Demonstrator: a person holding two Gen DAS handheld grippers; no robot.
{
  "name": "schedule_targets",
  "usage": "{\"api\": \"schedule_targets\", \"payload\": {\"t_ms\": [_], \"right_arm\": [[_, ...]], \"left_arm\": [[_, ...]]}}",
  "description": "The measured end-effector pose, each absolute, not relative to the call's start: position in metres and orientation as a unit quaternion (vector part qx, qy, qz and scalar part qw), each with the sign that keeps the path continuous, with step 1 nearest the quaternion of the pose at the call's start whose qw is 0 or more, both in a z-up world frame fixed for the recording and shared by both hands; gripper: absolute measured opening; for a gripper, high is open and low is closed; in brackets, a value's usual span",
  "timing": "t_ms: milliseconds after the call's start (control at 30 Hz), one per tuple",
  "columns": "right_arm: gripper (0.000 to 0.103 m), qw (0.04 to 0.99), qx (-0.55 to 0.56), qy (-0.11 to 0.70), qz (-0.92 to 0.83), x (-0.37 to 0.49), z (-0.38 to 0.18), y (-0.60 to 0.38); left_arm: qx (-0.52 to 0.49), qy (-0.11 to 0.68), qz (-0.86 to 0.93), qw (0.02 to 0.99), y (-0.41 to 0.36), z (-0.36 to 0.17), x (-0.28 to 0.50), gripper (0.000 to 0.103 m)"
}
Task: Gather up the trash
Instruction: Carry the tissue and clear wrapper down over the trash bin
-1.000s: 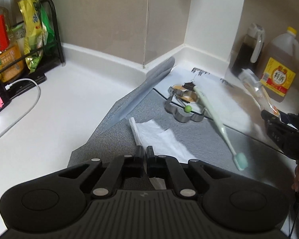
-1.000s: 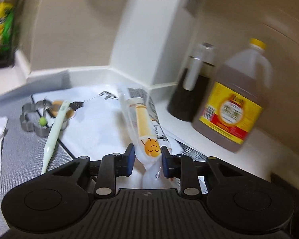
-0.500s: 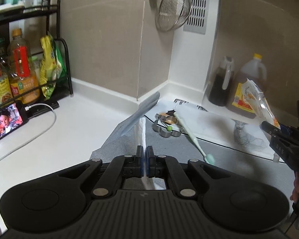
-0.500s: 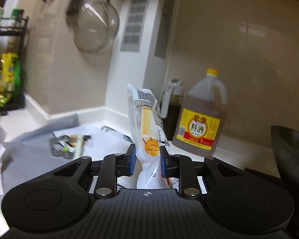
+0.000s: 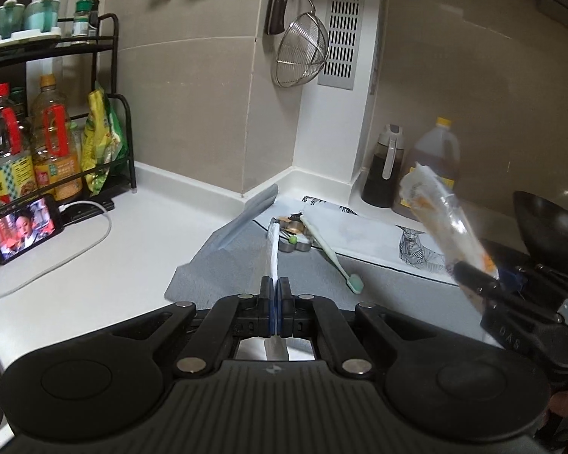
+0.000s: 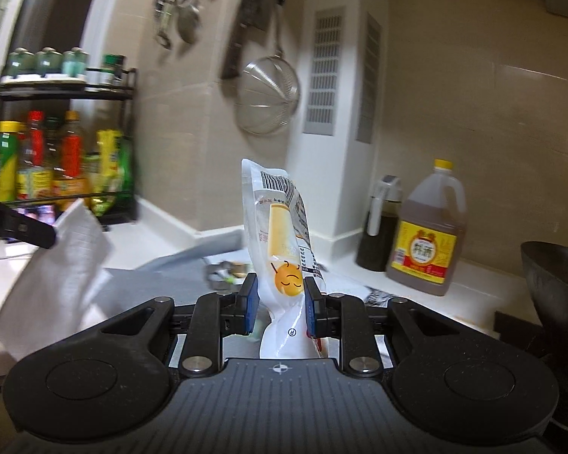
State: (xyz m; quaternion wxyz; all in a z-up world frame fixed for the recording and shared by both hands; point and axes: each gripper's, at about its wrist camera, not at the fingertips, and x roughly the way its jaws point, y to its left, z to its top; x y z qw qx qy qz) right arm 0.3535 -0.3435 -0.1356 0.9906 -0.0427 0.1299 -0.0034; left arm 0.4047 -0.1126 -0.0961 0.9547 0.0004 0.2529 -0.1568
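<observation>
Between the blue pads of the right hand-held gripper (image 6: pixel 279 299): a snack wrapper (image 6: pixel 280 242), clear and white plastic with a yellow bar and an orange smiling face printed on it, pinched low down and standing upright, barcode at the top, clear of the bench (image 6: pixel 159 240). Same wrapper, blurred, seen off to the right in the left wrist view (image 5: pixel 441 213), gripped by that hand-held gripper (image 5: pixel 477 278).

Pressed together on a white paper napkin (image 5: pixel 272 249): the left hand-held gripper (image 5: pixel 275 291), jaws fully closed, the sheet seen edge-on and rising ahead of the pads. Broad side of that napkin (image 6: pixel 56 272) hanging from a dark finger (image 6: pixel 22 225) at the left of the right wrist view, off the bench.

Below, lying on a grey mat (image 5: pixel 390 283): a pale green toothbrush (image 5: pixel 331 251), its handle resting on a flower-shaped metal cutter (image 5: pixel 295 236) with a small green ball. Just beside the mat, a white cloth (image 5: pixel 363 232) with a black print.

Against the back wall: a dark sauce dispenser (image 6: pixel 378 223) next to a big yellow-capped jug (image 6: pixel 428 234). Far right, a black wok (image 6: pixel 556 283). Hung on the wall, a wire strainer (image 5: pixel 301 55). At the left, a black rack (image 5: pixel 113 113) of bottles, and a phone (image 5: pixel 22 227) with a lit screen and a white cable.
</observation>
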Motion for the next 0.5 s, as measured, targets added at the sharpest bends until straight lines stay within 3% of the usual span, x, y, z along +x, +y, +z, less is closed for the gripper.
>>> {"api": "schedule_targets", "payload": {"t_ms": [500], "right_arm": [[0.026, 0.976, -0.060, 0.172, 0.116, 0.264, -0.153, -0.285]], "left_arm": [[0.022, 0.293, -0.156, 0.943, -0.076, -0.140, 0.311, 0.001]]}}
